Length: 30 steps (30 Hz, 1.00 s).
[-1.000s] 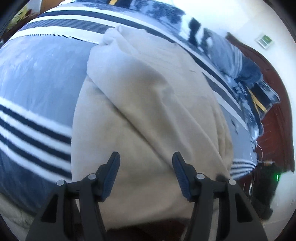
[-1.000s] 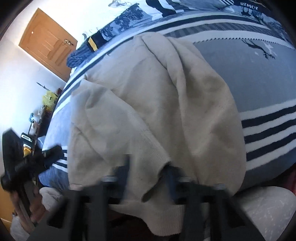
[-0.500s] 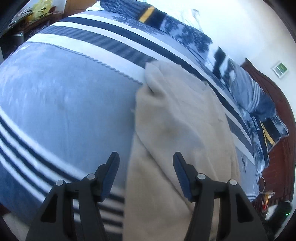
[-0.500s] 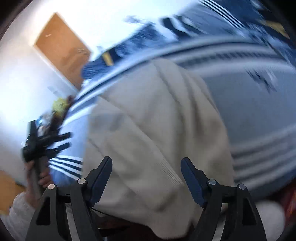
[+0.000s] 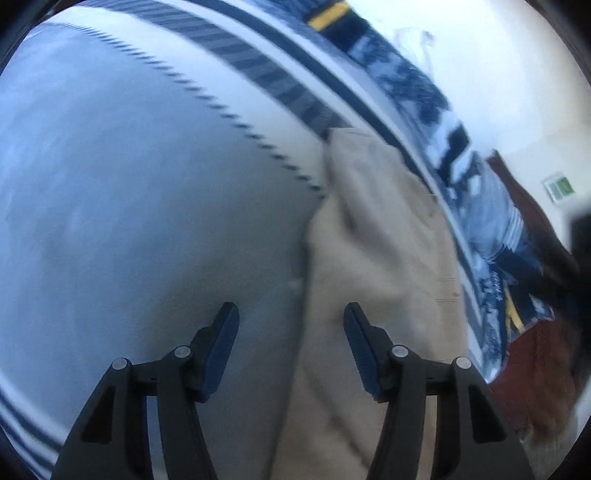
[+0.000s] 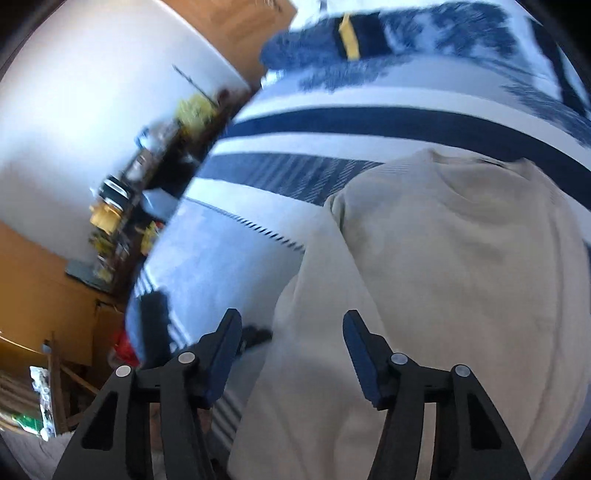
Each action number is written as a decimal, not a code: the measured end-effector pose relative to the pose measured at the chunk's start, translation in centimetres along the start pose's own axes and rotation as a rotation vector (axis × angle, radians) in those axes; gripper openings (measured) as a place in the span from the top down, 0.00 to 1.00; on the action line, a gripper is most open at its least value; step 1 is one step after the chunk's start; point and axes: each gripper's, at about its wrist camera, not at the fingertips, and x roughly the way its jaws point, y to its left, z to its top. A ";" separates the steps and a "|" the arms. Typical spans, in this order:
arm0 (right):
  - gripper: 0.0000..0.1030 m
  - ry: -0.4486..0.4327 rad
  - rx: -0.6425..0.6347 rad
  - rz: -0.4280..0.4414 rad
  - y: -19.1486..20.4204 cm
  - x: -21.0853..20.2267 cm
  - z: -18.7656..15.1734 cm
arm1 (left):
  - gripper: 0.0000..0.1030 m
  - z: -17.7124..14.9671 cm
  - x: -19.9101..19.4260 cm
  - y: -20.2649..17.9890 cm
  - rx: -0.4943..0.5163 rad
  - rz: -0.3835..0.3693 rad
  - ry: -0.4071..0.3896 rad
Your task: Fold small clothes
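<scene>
A beige knit sweater point(image 5: 388, 258) lies partly folded on the blue-and-white striped bed cover point(image 5: 129, 203). My left gripper point(image 5: 291, 317) hangs open over the sweater's left edge, one finger above the cover, the other above the knit, gripping nothing. In the right wrist view the same sweater point(image 6: 461, 277) fills the right half. My right gripper point(image 6: 291, 325) hovers over its near left edge. Its jaws are closing, the cloth lies below the gap and the pads do not press on it. A dark blurred shape point(image 6: 155, 317) at the bed's edge looks like the left gripper.
Dark blue patterned bedding with a yellow stripe point(image 6: 351, 33) lies at the far side of the bed. A red-brown headboard point(image 5: 532, 206) stands to the right. A cluttered shelf point(image 6: 122, 192) and a wooden door point(image 6: 236, 22) are off the bed's left.
The right gripper was shut on the sweater's hem, let it go, opened and swung left across the sweater. The left gripper slid left from over the sweater to its left edge.
</scene>
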 end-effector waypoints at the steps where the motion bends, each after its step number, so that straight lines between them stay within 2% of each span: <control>1: 0.43 0.027 0.000 -0.004 -0.1 1.7 1.5 | 0.44 0.3 0.1 0.0 -0.009 -0.030 0.001; 3: 0.50 0.065 0.010 -0.034 -0.4 5.0 4.4 | 0.45 0.7 0.7 -0.1 -0.020 -0.076 0.010; 6: 0.54 0.089 0.005 -0.095 -0.5 9.6 8.6 | 0.53 0.9 1.7 0.5 -0.049 -0.070 0.030; 9: 0.54 0.145 0.010 -0.148 -0.8 14.0 10.9 | 0.57 1.3 1.7 1.7 -0.134 -0.122 0.037; 12: 0.55 0.233 0.001 -0.214 -1.4 18.1 11.7 | 0.63 1.2 1.9 2.1 -0.161 -0.132 0.039; 13: 0.57 0.253 -0.014 -0.233 -1.2 18.9 11.7 | 0.73 1.0 1.8 1.9 -0.155 -0.127 0.034; 14: 0.78 0.251 -0.047 -0.285 -0.8 19.1 11.8 | 0.91 0.9 1.9 1.6 -0.143 -0.121 0.036; 15: 0.91 0.244 -0.055 -0.331 -0.5 18.7 12.0 | 0.98 0.9 1.9 1.5 -0.139 -0.117 0.034; 18: 0.92 0.147 -0.015 -0.251 -0.1 14.9 13.0 | 0.98 0.6 0.4 0.7 -0.113 -0.089 -0.044; 21: 0.94 0.047 -0.019 -0.185 0.4 10.8 14.0 | 0.98 1.2 -3.2 -0.5 -0.063 -0.083 -0.147; 23: 0.95 -0.016 -0.006 -0.142 0.5 8.7 14.5 | 0.98 1.6 -5.6 -0.3 -0.076 -0.125 -0.209; 25: 0.95 -0.071 0.019 -0.099 0.0 7.6 15.0 | 0.98 2.0 -6.9 0.3 -0.079 -0.114 -0.256; 27: 0.95 -0.071 0.033 -0.110 -0.6 8.8 15.4 | 0.98 2.3 -5.7 0.6 -0.080 -0.081 -0.233; 30: 0.95 -0.033 0.068 -0.151 -2.5 11.9 15.1 | 0.98 1.8 -2.0 0.9 -0.105 -0.072 -0.117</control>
